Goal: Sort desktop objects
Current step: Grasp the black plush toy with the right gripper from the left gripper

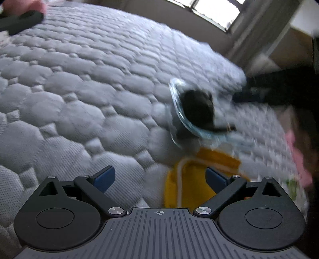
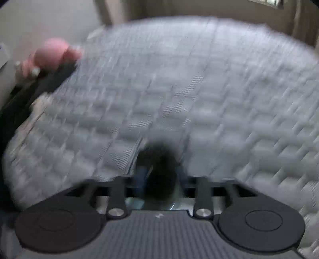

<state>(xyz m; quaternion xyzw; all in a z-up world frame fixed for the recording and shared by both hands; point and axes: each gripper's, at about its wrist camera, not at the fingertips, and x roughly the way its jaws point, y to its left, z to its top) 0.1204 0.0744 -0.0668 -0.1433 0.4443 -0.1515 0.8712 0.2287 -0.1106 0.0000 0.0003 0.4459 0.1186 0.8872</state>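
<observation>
Two grippers, both over a quilted grey mattress [image 1: 83,83]. Left gripper [image 1: 159,177]: jaws spread wide, blue pads [image 1: 104,179] well apart, nothing between them. Just ahead of the right pad sits a yellow item [image 1: 189,179] with a white line across it, lying on the mattress; too blurred to identify.

Right gripper [image 2: 159,175]: jaws drawn in close around a dark, fuzzy-looking object [image 2: 161,171], with something clear and glassy showing under it near the gripper body. Heavy motion blur, so exact contact is hard to call. Left wrist view shows the same dark object [image 1: 196,108] inside a clear wrapper or container [image 1: 179,111], raised above the mattress beyond the yellow item, with the right gripper's dark body reaching in from the right edge.

Pink blurred shape [image 1: 299,159] at far right. Window [image 1: 215,12] and curtain behind the bed.
</observation>
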